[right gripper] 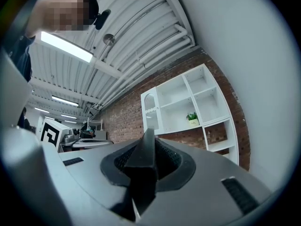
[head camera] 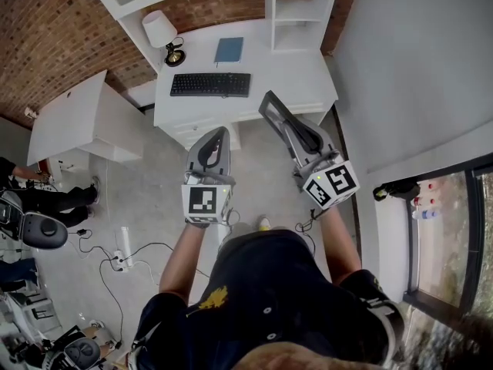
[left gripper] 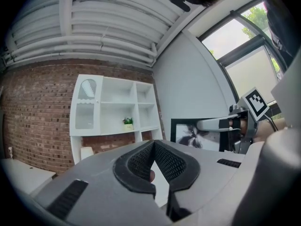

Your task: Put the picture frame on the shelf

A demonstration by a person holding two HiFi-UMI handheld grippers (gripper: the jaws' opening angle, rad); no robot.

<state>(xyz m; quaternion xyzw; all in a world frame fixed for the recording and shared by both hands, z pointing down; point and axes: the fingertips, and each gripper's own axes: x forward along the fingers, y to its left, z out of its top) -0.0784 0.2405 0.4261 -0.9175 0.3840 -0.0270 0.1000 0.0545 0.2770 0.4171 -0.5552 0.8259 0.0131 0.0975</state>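
The picture frame (head camera: 276, 114) is black-edged and held on edge above the floor in front of the white desk (head camera: 300, 75). My right gripper (head camera: 302, 139) is shut on it, and its black edge (right gripper: 145, 166) fills the gap between the pads. The left gripper view shows the frame's face (left gripper: 195, 134), a dark print, with my right gripper (left gripper: 221, 124) clamped on its side. My left gripper (head camera: 218, 133) is beside it on the left, its pads meeting at the tips (left gripper: 153, 145) with nothing between them. The white shelf unit (left gripper: 117, 105) (right gripper: 193, 102) stands ahead against the brick wall.
A small potted plant (left gripper: 128, 122) (right gripper: 191, 117) sits in one shelf compartment. The desk holds a keyboard (head camera: 210, 84), a blue book (head camera: 229, 49) and a lamp (head camera: 162, 31). A white table (head camera: 77, 118) stands to the left, with cables (head camera: 123, 257) on the floor.
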